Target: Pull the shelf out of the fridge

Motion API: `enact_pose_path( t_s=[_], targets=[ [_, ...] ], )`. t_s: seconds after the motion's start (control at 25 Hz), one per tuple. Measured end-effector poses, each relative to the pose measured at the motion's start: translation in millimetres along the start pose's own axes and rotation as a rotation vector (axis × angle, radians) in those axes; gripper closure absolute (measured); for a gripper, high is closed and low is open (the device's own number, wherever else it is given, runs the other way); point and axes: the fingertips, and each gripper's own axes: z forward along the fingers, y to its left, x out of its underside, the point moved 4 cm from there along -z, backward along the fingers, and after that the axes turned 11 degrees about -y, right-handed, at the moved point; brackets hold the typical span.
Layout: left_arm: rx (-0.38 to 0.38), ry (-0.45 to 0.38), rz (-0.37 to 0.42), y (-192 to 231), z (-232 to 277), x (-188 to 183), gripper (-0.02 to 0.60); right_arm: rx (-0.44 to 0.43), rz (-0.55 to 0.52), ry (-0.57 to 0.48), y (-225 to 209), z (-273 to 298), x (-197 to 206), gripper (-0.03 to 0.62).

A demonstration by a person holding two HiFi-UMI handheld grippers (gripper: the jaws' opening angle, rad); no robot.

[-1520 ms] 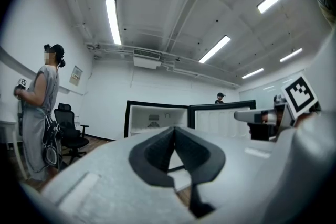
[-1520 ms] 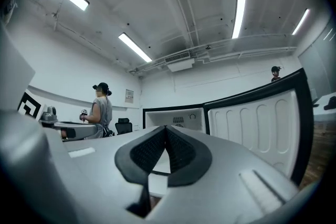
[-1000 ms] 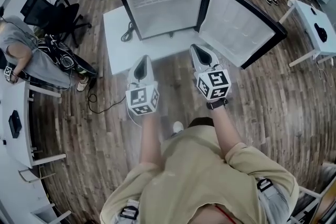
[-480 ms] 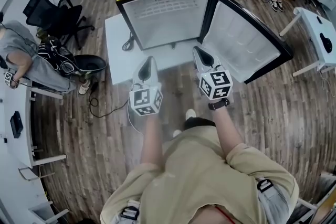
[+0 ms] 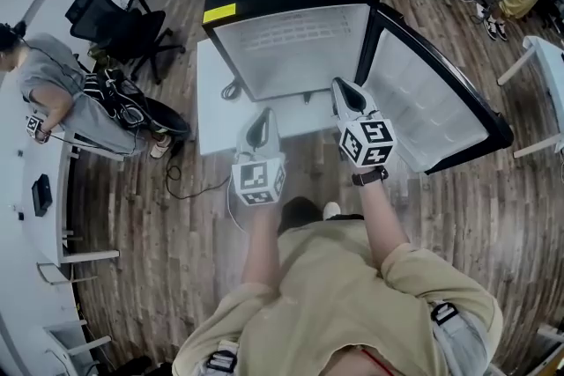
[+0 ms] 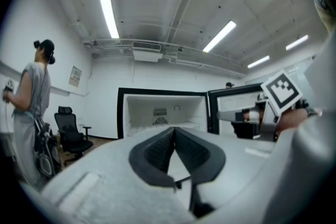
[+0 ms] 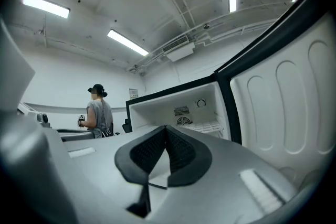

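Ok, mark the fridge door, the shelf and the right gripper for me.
fridge door (image 5: 432, 106), head view, white inner liner of the open door.
shelf (image 7: 210, 126), right gripper view, middle of the white rack.
right gripper (image 7: 166, 129), right gripper view, where the shut claw tips meet.

We see a dark wood-plank floor (image 5: 132, 224) throughout the room. A black office chair (image 5: 123, 22) stands at upper left. White desks (image 5: 26, 233) line the left edge, and another white table (image 5: 551, 70) sits at right. The walls (image 6: 102, 102) are white, and long strip lights (image 6: 107, 13) glow on the ceiling (image 6: 168, 2).
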Motion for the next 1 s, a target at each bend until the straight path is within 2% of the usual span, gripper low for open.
enact_pose_path(
  t_s=[0.08,0.28,0.48,0.72,1.0],
  targets=[
    [-0.008,0.003,0.035,3,8,-1,0.580,-0.019,-0.006,0.008,1,2,6,0.591],
    [-0.032,-0.010,-0.029,11,30,13,0.580,-0.025,0.022,0.041,-10,14,25,0.591],
    [-0.001,-0.008,-0.010,14,60,24,0.580,-0.043,0.004,0.040,-17,41,27,0.591],
    [0.022,-0.010,-0.023,23,90,25,0.580,-0.032,0.042,0.038,-25,71,27,0.591],
    [0.036,0.012,-0.004,37,114,31,0.580,-0.035,0.029,0.083,-27,101,45,0.591]
  ],
)
